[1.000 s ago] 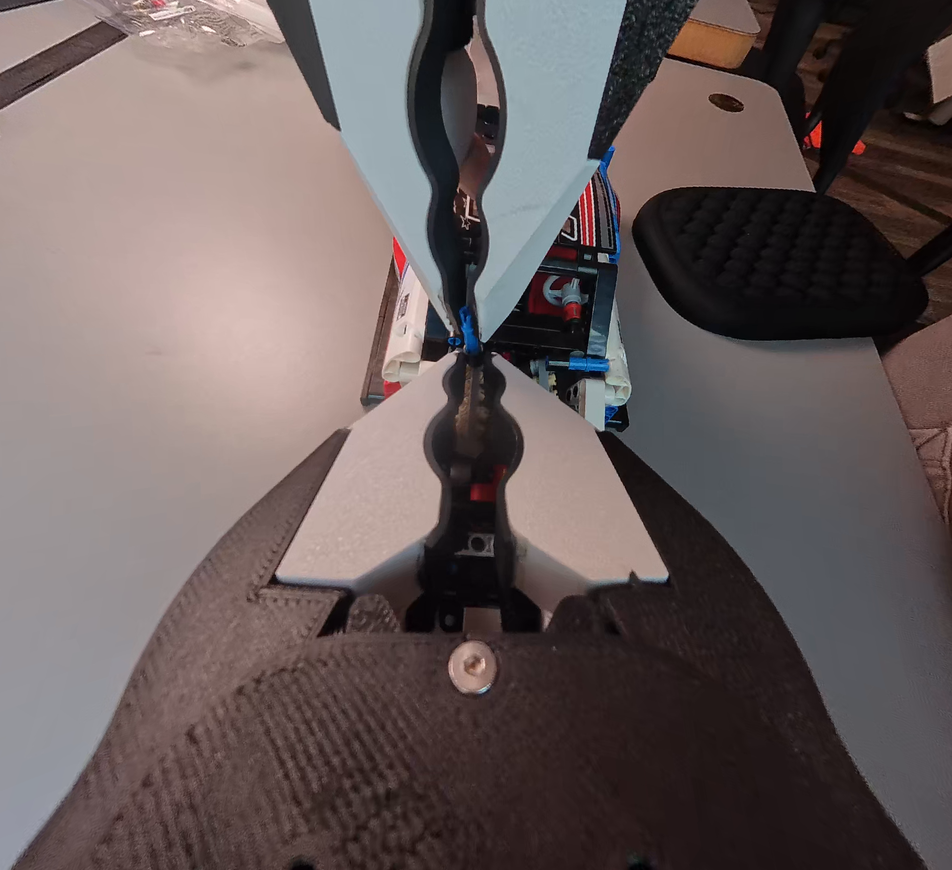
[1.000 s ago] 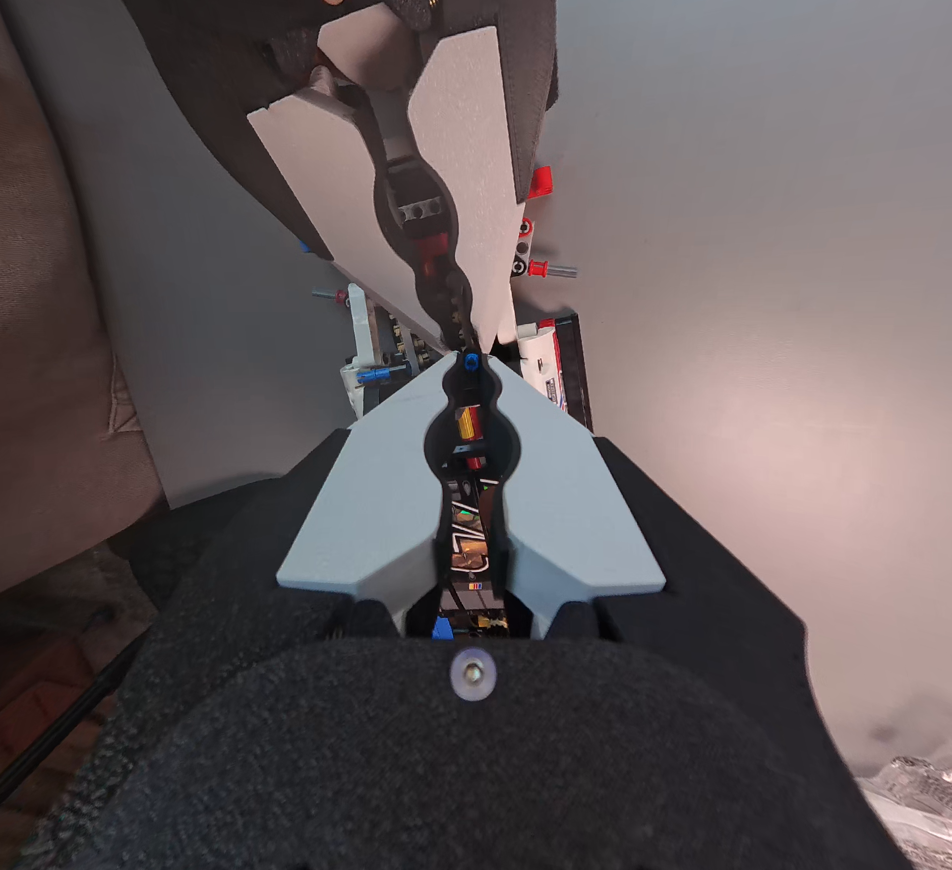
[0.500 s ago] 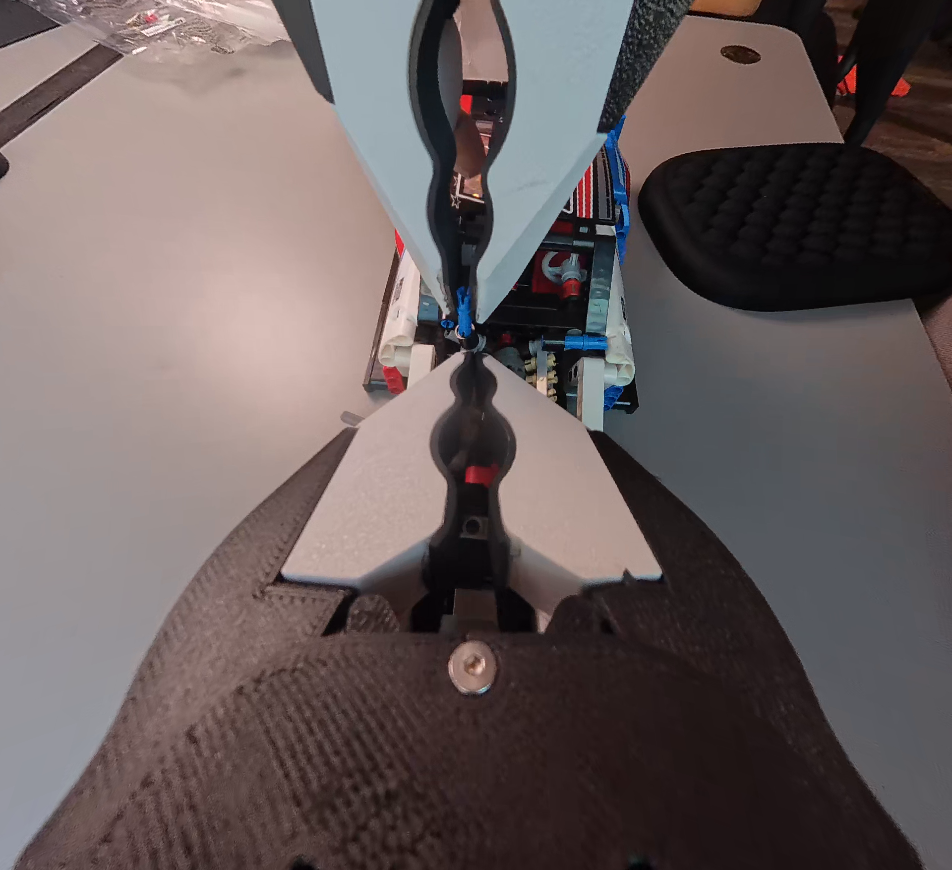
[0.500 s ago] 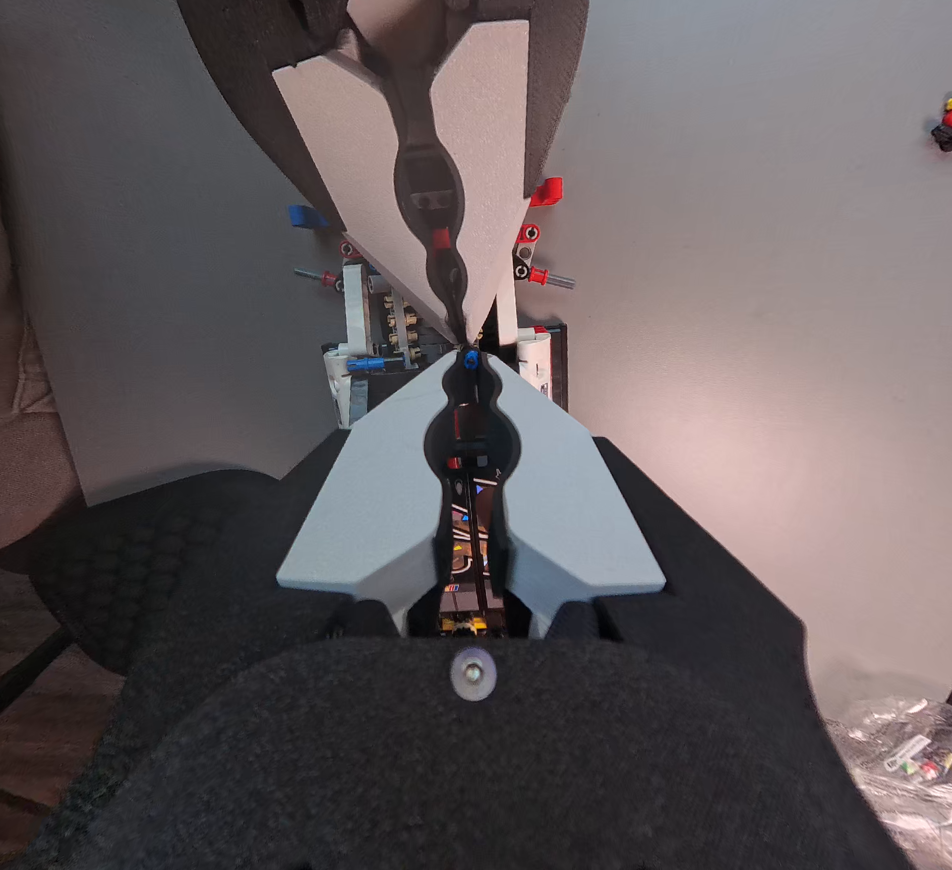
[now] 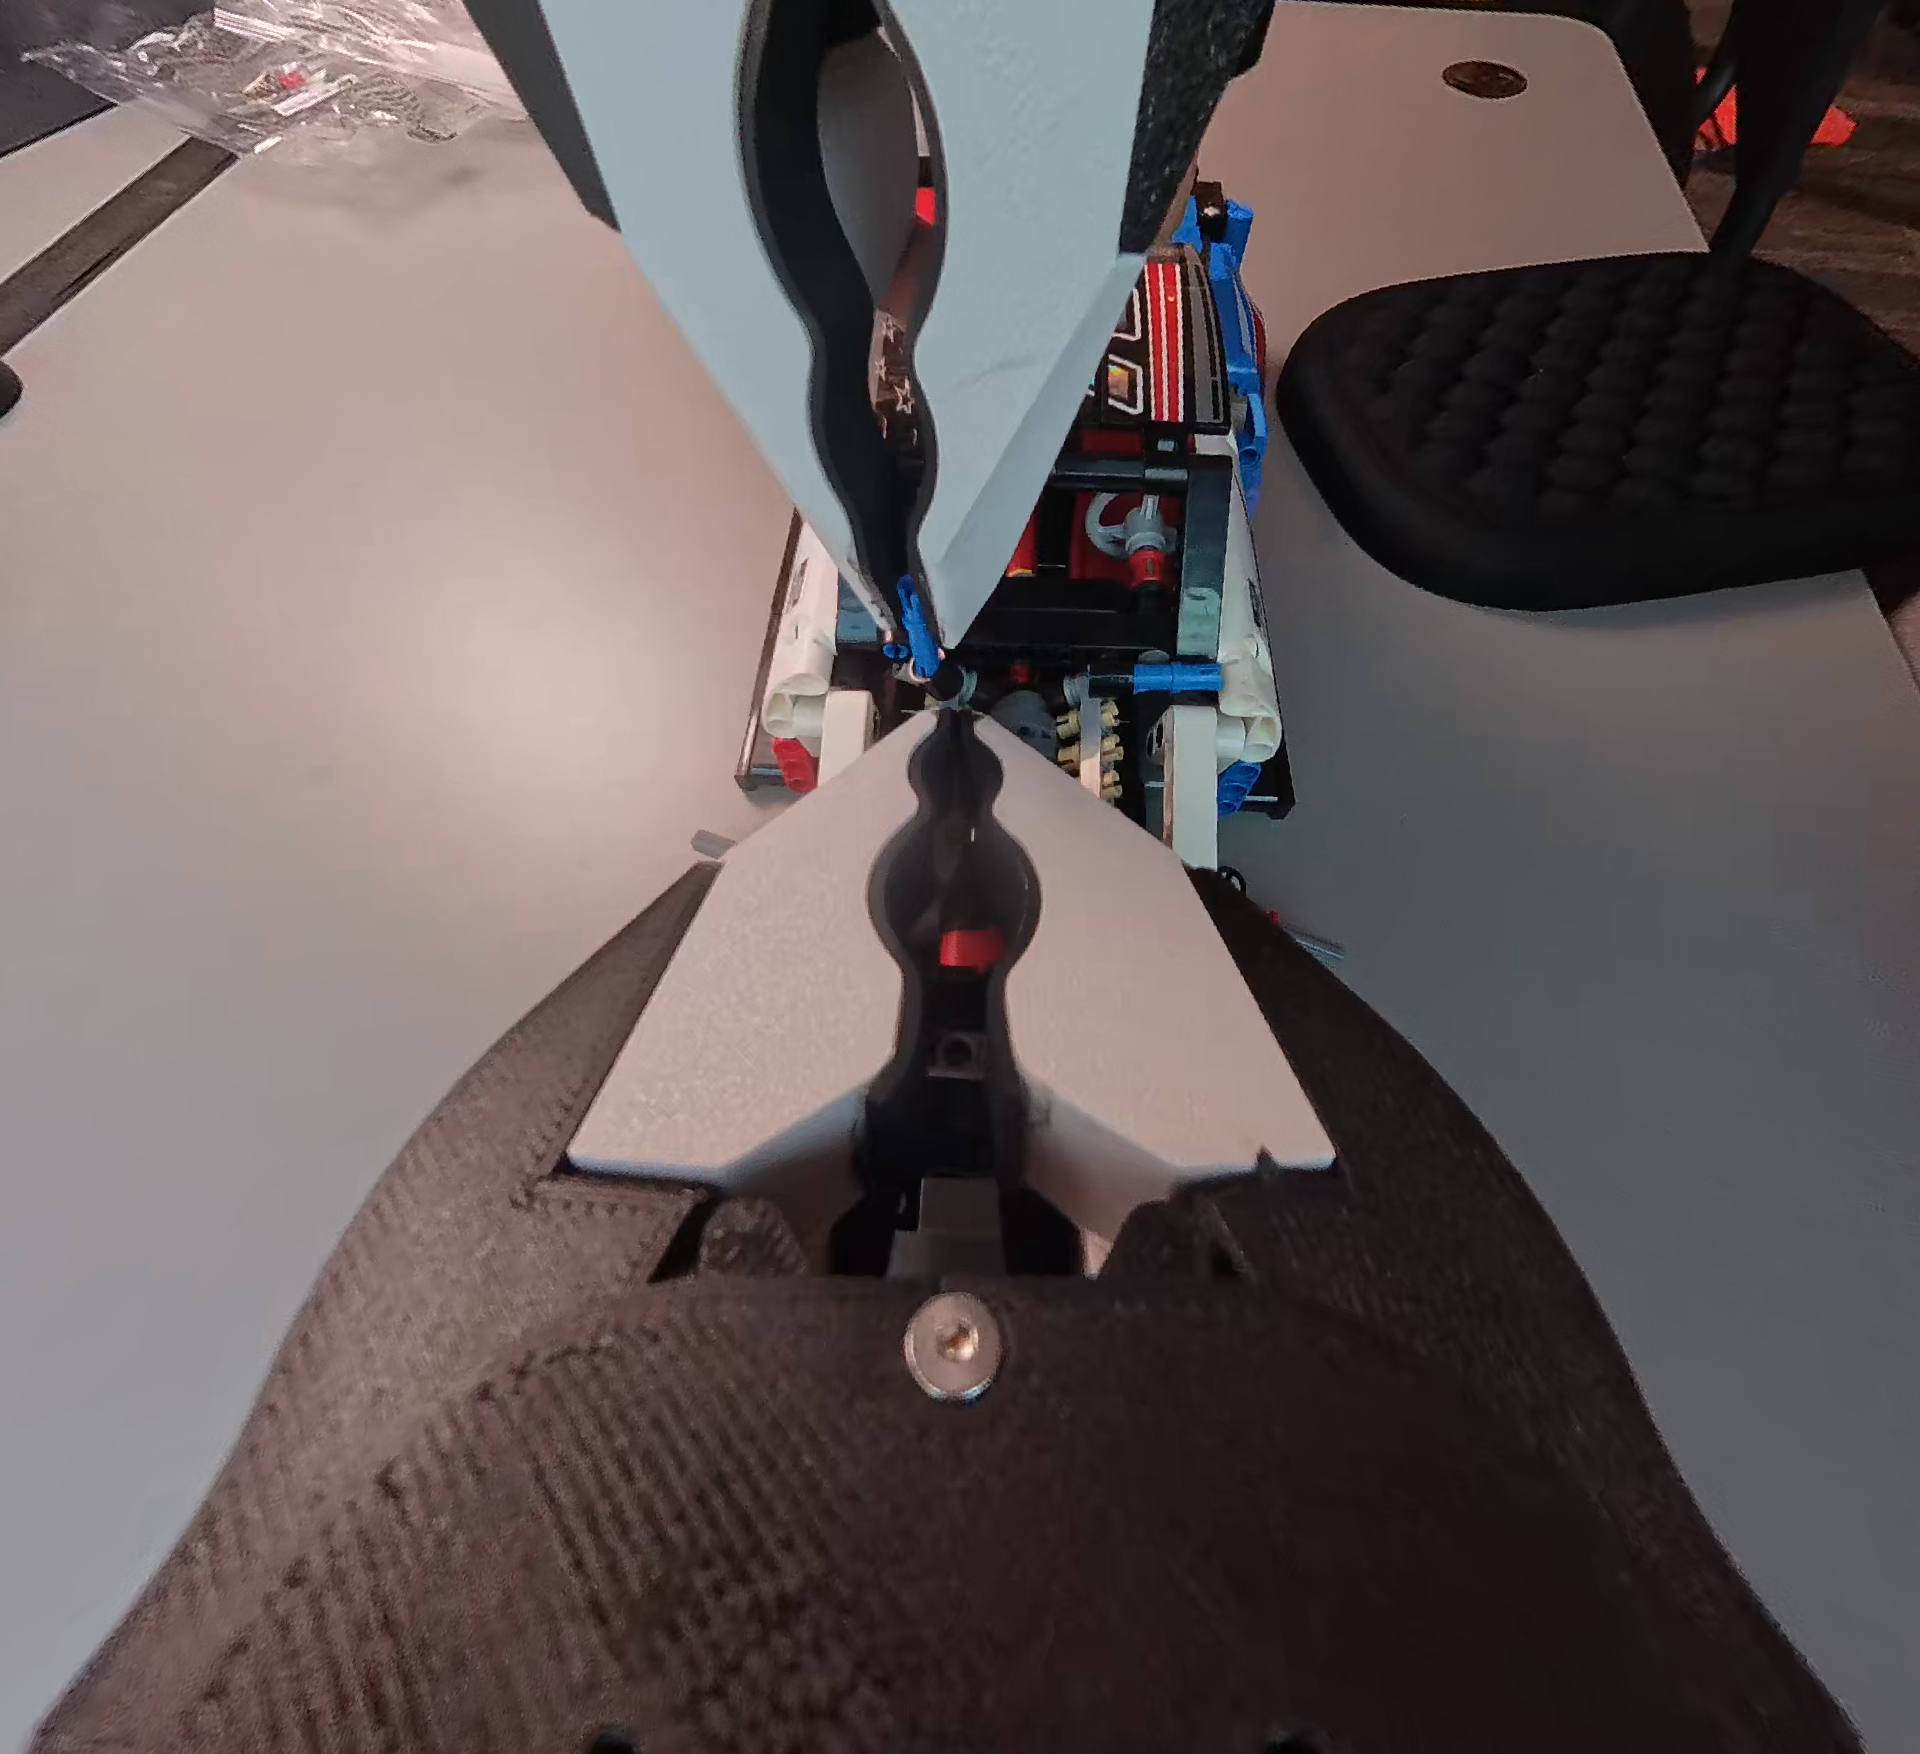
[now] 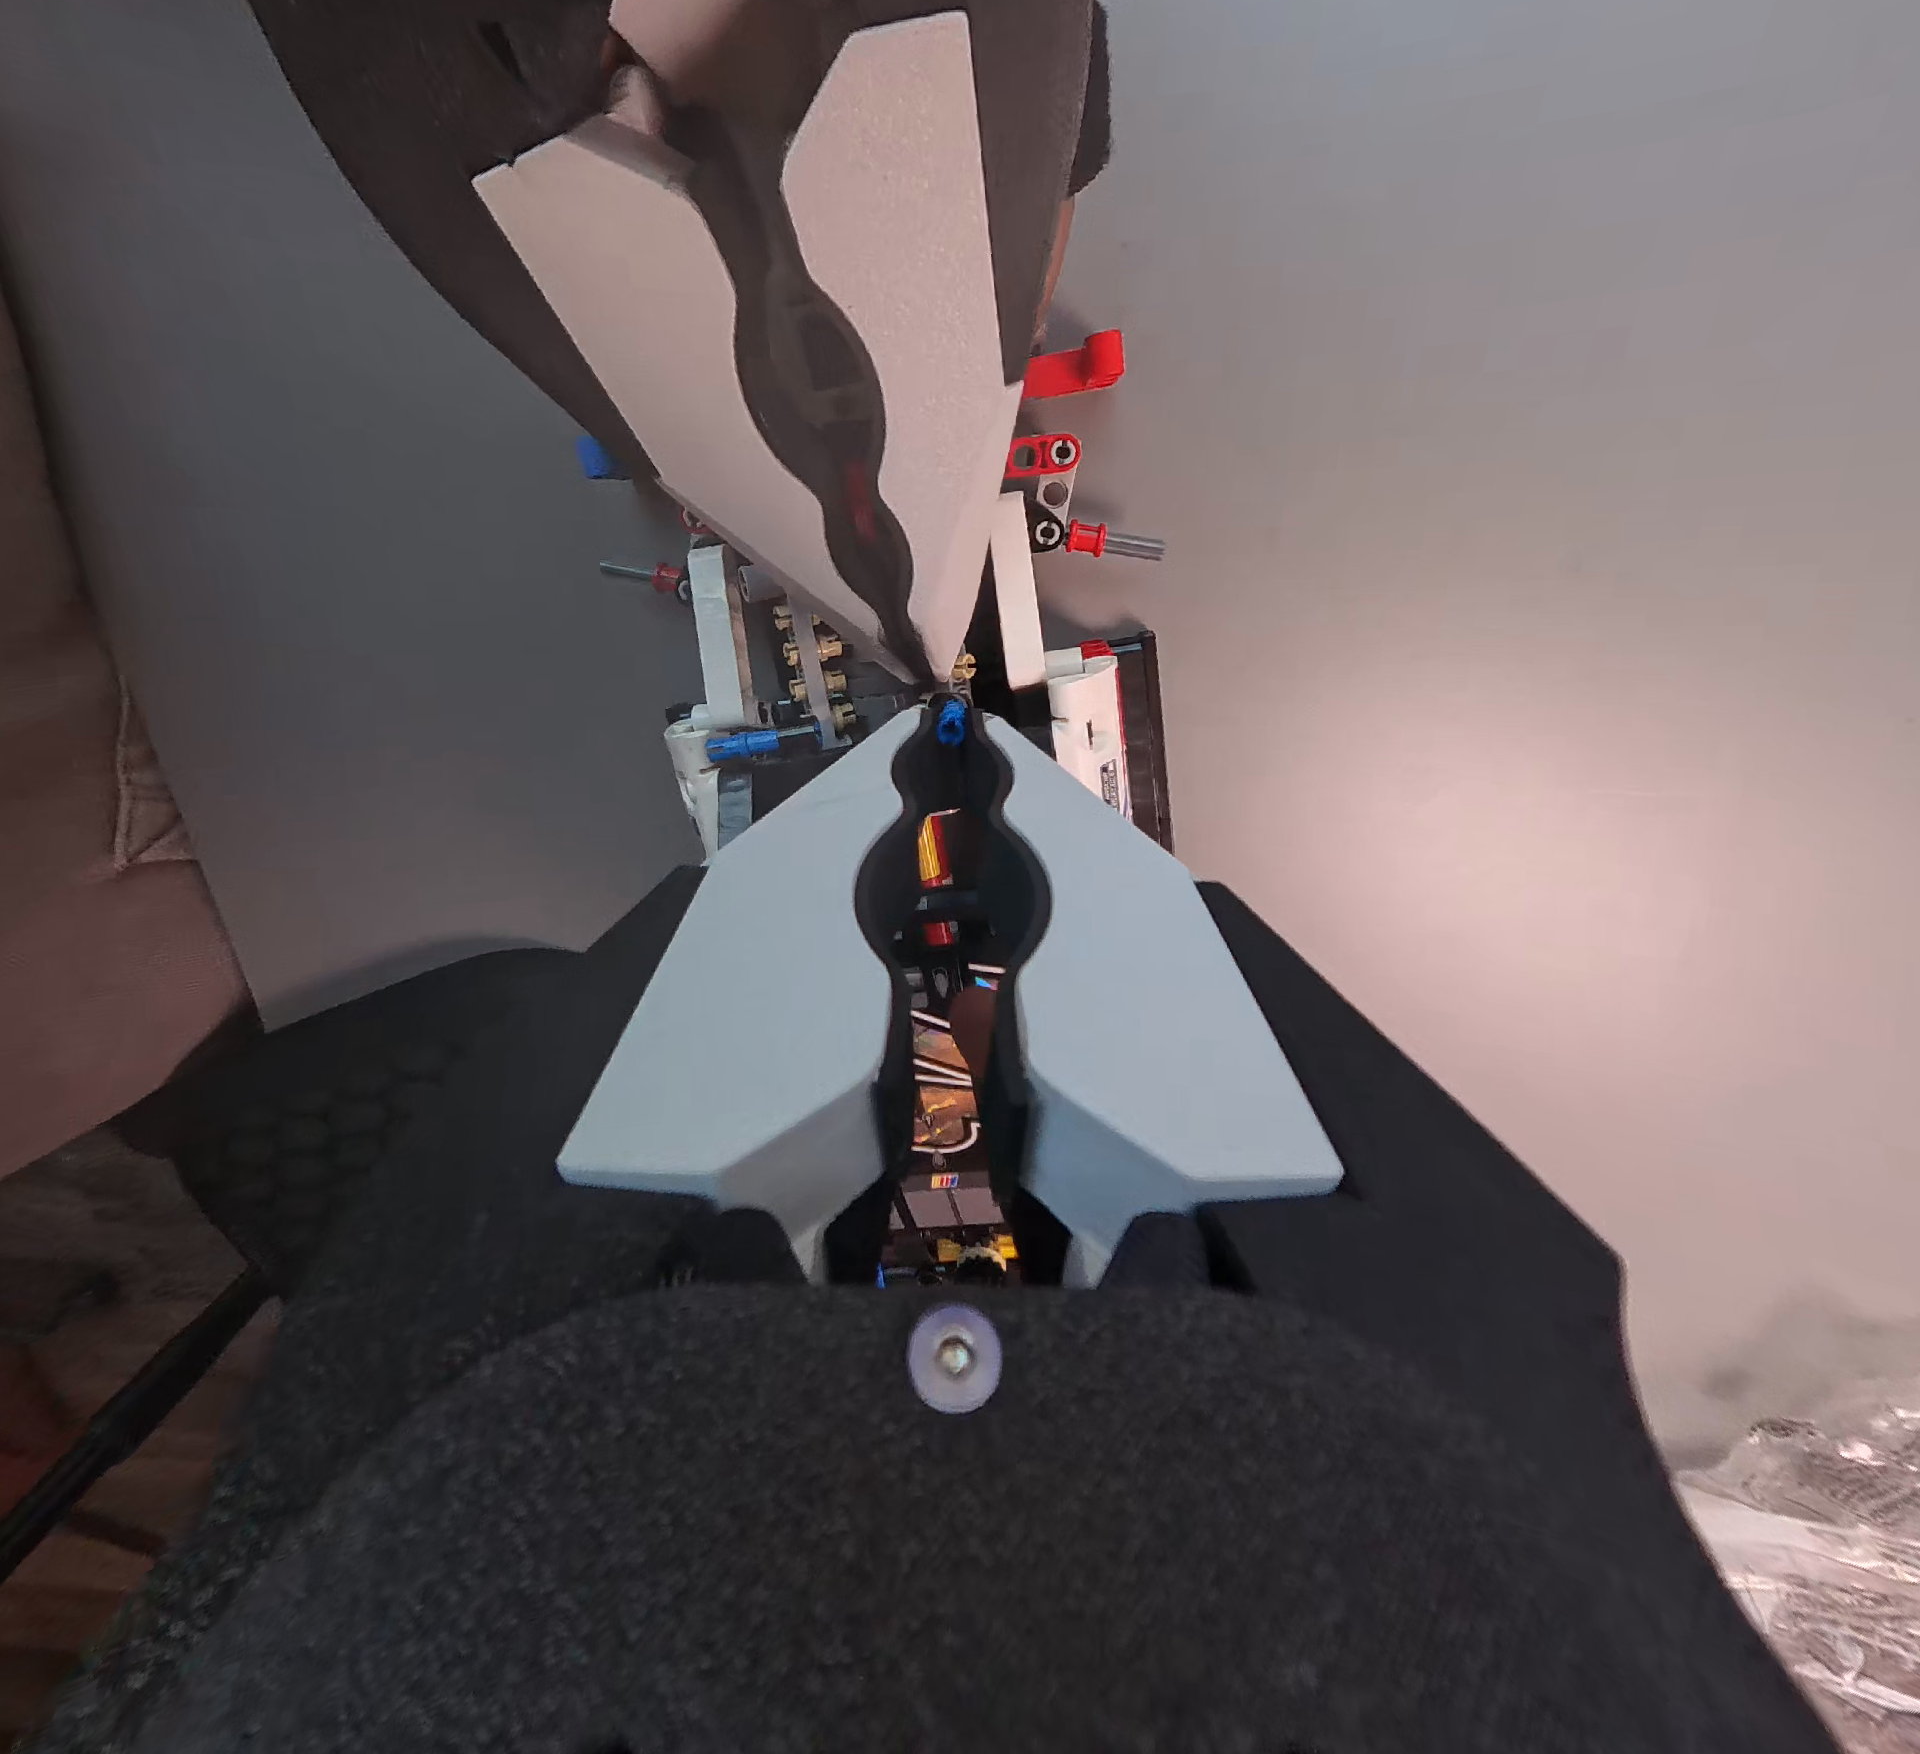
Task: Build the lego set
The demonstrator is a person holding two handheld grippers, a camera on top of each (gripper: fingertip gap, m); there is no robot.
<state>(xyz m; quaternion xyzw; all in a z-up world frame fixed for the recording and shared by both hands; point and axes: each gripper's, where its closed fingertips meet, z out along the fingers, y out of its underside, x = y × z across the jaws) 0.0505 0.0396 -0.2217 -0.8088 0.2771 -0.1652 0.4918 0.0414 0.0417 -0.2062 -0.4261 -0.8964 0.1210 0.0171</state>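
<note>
The lego car model [image 5: 1164,499], black, white, red and blue, lies on the grey table [image 5: 312,665]; it also shows in the right wrist view [image 6: 727,665]. My left gripper [image 5: 951,717] is shut, and its tips pinch a small dark piece [image 5: 948,686] just above the model's rear. My right gripper [image 6: 948,717] is shut on a small blue pin [image 6: 948,728]. The two grippers meet tip to tip, and the pin [image 5: 912,618] touches the dark piece. The right gripper [image 5: 920,639] comes in from the top of the left wrist view, the left gripper [image 6: 930,665] from the top of the right wrist view.
Loose red parts [image 6: 1081,359], a red, grey and black link with a red axle pin [image 6: 1055,499] and a blue part [image 6: 592,455] lie past the model. Clear plastic bags [image 5: 291,73] sit at the table's far corner. A black chair seat [image 5: 1610,426] stands beside the table edge. The tips of both grippers are at nearly the same place.
Both grippers stayed shut and tip to tip and shifted together over the model. More of the model's rear and the loose parts beyond it now show.
</note>
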